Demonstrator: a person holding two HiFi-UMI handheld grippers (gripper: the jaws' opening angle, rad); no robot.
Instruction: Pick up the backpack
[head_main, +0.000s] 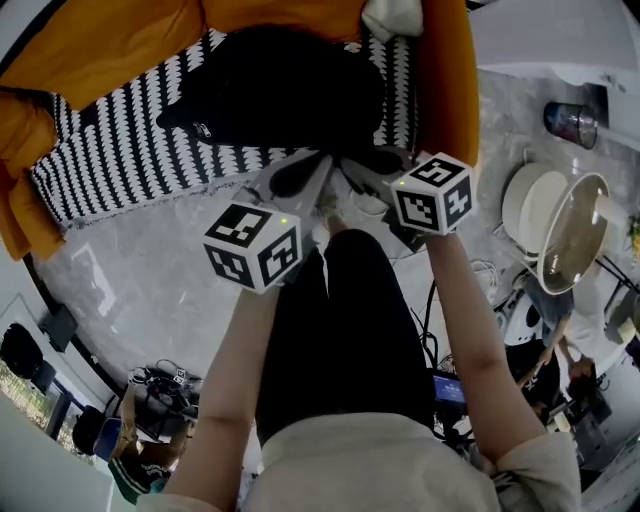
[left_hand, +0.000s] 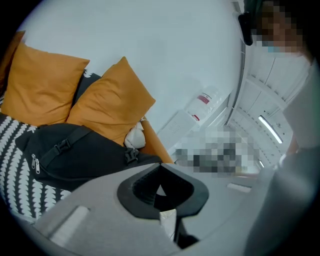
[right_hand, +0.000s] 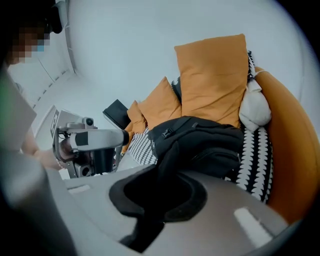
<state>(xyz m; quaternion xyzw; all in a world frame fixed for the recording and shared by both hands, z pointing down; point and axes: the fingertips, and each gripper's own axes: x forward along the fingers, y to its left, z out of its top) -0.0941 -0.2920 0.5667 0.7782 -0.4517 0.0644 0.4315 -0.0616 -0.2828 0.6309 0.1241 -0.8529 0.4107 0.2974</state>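
Observation:
The black backpack (head_main: 280, 85) lies on the black-and-white patterned sofa seat (head_main: 120, 160), leaning towards the orange cushions (right_hand: 212, 80). In the right gripper view, a black strap (right_hand: 167, 155) runs from the backpack (right_hand: 205, 142) down into my right gripper (right_hand: 162, 175), which is shut on it. In the head view that gripper (head_main: 362, 170) is at the sofa's front edge, just below the pack. My left gripper (head_main: 305, 172) is beside it. Its jaws (left_hand: 160, 172) meet at the tip with nothing seen between them, and the backpack (left_hand: 75, 155) lies apart to its left.
A small white pillow (head_main: 392, 15) sits in the sofa's back corner by the orange arm (head_main: 450, 80). To the right, round white tables (head_main: 560, 225) stand on the marble floor (head_main: 150, 290). Cables and gear lie by my feet, and another person (head_main: 575, 350) stands at lower right.

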